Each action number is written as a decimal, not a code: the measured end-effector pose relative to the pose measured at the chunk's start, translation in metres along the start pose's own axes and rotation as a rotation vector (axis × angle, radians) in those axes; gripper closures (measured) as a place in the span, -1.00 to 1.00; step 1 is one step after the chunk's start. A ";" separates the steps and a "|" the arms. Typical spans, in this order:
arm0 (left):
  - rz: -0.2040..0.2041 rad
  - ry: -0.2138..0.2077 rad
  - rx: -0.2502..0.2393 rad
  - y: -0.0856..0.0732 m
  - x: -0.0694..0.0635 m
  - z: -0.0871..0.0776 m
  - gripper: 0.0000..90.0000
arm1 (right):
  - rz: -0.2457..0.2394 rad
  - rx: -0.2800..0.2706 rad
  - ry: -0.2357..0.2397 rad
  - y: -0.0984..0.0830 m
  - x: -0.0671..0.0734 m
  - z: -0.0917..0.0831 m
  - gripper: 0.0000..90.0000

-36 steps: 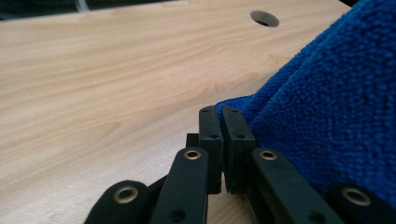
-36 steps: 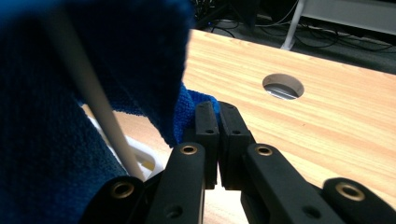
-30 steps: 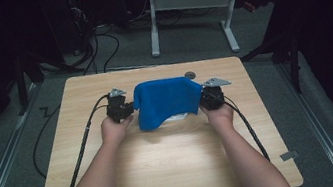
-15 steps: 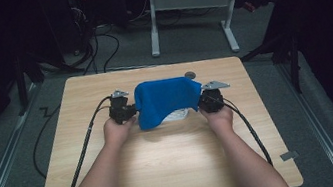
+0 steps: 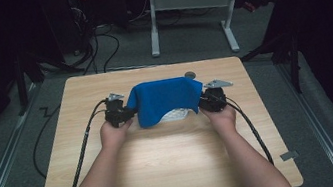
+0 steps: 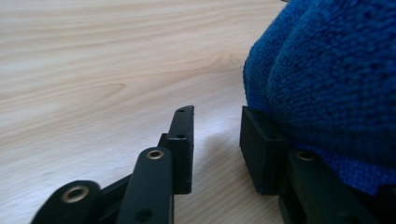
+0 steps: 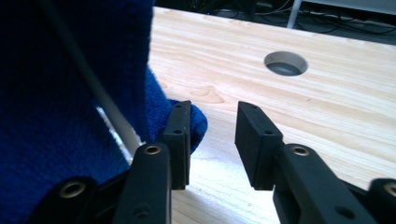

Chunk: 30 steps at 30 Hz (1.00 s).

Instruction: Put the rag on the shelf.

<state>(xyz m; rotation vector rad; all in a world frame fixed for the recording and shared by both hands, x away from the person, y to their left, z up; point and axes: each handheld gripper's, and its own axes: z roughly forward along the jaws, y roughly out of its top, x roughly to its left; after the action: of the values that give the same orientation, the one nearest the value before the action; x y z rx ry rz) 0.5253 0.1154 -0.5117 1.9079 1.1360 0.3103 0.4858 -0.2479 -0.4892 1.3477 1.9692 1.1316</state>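
Two grippers on one pale wooden table [image 5: 166, 169], and a dark room all round it. Grey floor runs beyond the far edge, black cables [image 5: 96, 44] trail across it, and the white legs of another desk [image 5: 190, 19] stand at the back. Small round hole [image 5: 190, 75] in the tabletop near the far edge, clear as day in the right gripper view too [image 7: 286, 64].

Now to the blue towel [image 5: 165, 98], draped in a hump mid-table over something white [image 5: 176, 114] that peeks out at its near edge. Left gripper [image 5: 125, 114] sits at the towel's left end, right gripper [image 5: 206, 101] at its right end, a hand behind each.

Both sets of jaws have just been opening, and they stand parted about halfway with nothing between them. In the left gripper view [image 6: 217, 149] bare wood shows through the gap, and the towel [image 6: 327, 79] bulges over the outside of one jaw, resting on it. In the right gripper view [image 7: 213, 142] same story: bare wood in the gap, towel [image 7: 70, 93] hanging just beside the outer face of one jaw, a corner of cloth poking past its tip, a thin white edge [image 7: 109, 112] running down under the cloth. No grip on either side.
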 end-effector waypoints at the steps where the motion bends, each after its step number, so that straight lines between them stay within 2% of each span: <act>1: 0.000 0.000 0.000 0.000 0.000 0.000 0.42 | -0.001 -0.003 -0.006 0.001 -0.001 -0.002 0.42; 5: -0.001 0.023 -0.017 0.003 0.005 -0.012 0.39 | -0.004 -0.009 -0.019 0.006 -0.003 -0.008 0.35; 17: 0.032 0.062 -0.050 0.007 0.011 -0.038 0.33 | -0.013 -0.050 -0.048 0.017 -0.012 -0.028 0.26; 30: 0.040 0.069 -0.090 0.002 0.009 -0.065 0.28 | -0.041 -0.075 -0.071 0.023 -0.015 -0.055 0.24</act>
<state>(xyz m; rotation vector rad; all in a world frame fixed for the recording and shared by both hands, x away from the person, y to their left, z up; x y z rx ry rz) 0.4934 0.1586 -0.4736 1.8549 1.1115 0.4446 0.4613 -0.2770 -0.4409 1.2857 1.8766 1.1127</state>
